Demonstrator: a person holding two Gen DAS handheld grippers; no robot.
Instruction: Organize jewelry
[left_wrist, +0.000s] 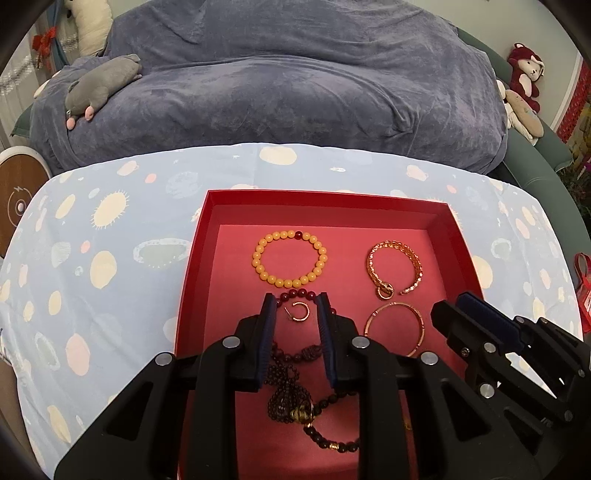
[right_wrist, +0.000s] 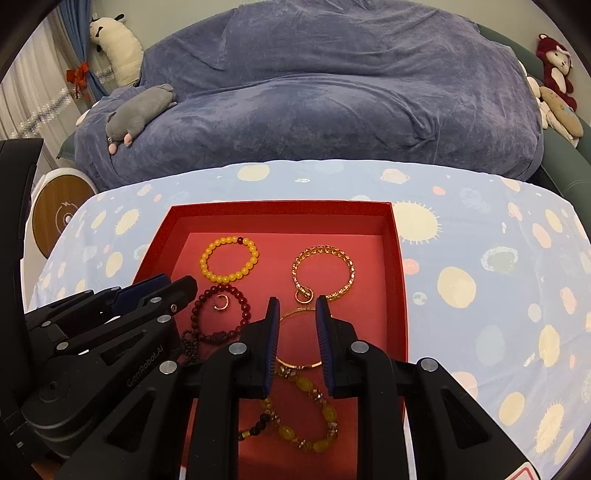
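Note:
A red box (left_wrist: 458, 236) (right_wrist: 400, 266) holds the jewelry: a yellow bead bracelet (left_wrist: 290, 258) (right_wrist: 229, 260), a gold chain bangle (left_wrist: 395, 267) (right_wrist: 324, 273), a plain gold bangle (left_wrist: 395, 328) (right_wrist: 295, 339), a dark red bead bracelet (right_wrist: 221, 314) (left_wrist: 299, 293) with a small gold hoop earring (left_wrist: 298, 312) (right_wrist: 221, 302) inside it, a dark bead strand (left_wrist: 291, 391), and a yellow-stone bracelet (right_wrist: 303, 417). My left gripper (left_wrist: 295, 306) (right_wrist: 177, 286) is open over the earring. My right gripper (right_wrist: 295, 306) (left_wrist: 454, 302) is open and empty over the plain bangle.
The box sits on a light blue cloth with sun and planet prints (left_wrist: 92, 258) (right_wrist: 480, 277). Behind it lies a large blue-grey cushion (left_wrist: 295, 92) with a grey plush toy (left_wrist: 103, 85). Red and cream plush toys (left_wrist: 524, 81) sit at the far right.

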